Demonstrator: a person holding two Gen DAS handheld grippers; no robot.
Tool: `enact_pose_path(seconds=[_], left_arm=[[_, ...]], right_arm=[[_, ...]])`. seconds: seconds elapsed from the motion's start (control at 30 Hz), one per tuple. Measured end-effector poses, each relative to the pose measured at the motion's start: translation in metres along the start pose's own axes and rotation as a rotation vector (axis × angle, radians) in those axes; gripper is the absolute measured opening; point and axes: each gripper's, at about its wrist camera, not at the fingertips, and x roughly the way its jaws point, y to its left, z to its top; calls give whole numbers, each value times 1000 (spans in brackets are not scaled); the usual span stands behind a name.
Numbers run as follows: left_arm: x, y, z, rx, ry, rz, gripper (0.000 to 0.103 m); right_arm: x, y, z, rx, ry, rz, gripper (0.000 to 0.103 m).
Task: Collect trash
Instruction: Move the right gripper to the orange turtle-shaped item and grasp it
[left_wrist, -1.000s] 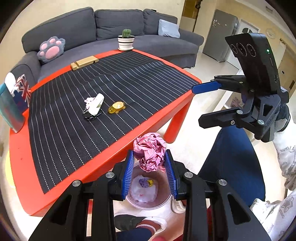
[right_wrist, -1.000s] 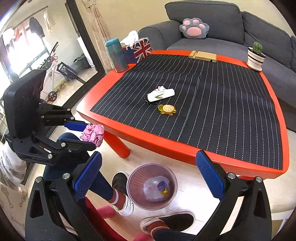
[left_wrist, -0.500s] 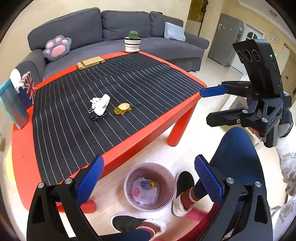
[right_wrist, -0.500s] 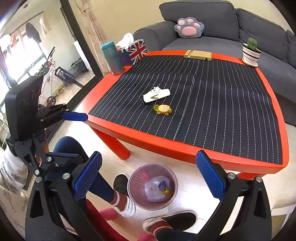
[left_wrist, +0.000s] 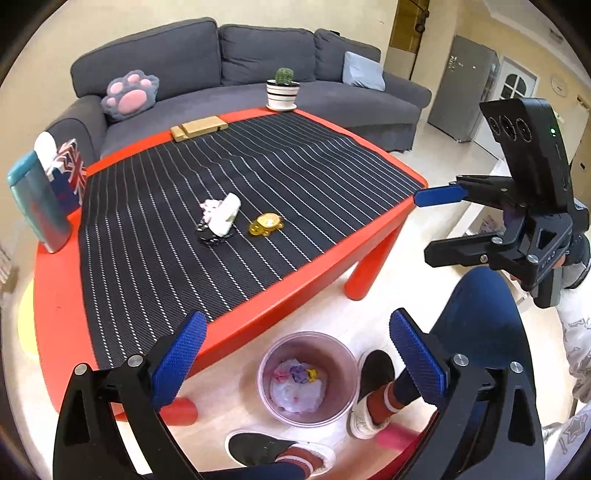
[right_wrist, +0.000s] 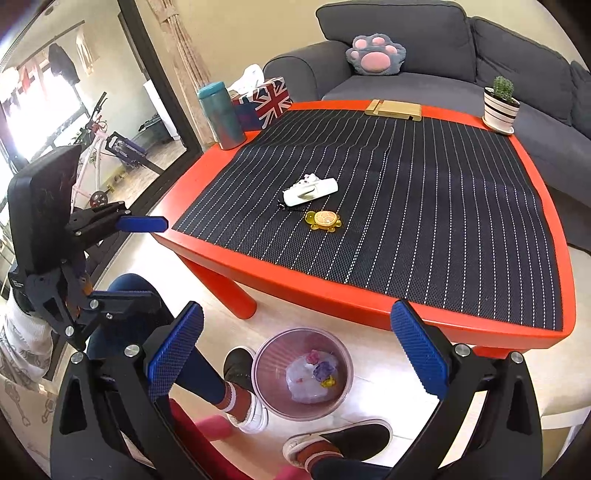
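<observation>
Both your claws, left claw (left_wrist: 293, 345) and right claw (right_wrist: 295, 341), hang spread and empty above the bin (left_wrist: 308, 378) at lower centre; next, judge whether anything on the tabletop (left_wrist: 258, 306) is trash.

A home living room: a grey sectional sofa (left_wrist: 258, 59) with a paw-shaped cushion (left_wrist: 130, 95) curves behind a low red coffee table (left_wrist: 55, 295) holding a potted cactus (left_wrist: 283, 89) and Union Jack tissue box (right_wrist: 266, 101), beside a glass door (right_wrist: 74, 110).
</observation>
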Motion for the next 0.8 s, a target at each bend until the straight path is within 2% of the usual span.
enact_pose_path(seconds=[0.07, 0.33, 0.47, 0.8], left_arm=[[0, 3, 1, -4, -7, 19, 95], [2, 17, 6, -17, -2, 9, 95], [4, 26, 8, -26, 2, 36, 95], [1, 55, 8, -93, -13, 72, 95]], right_arm=[[1, 0, 2, -2, 2, -11, 99], [8, -1, 21, -20, 1, -30, 99], [16, 0, 36, -41, 10, -41, 99], [56, -5, 72, -94, 85, -82, 99]])
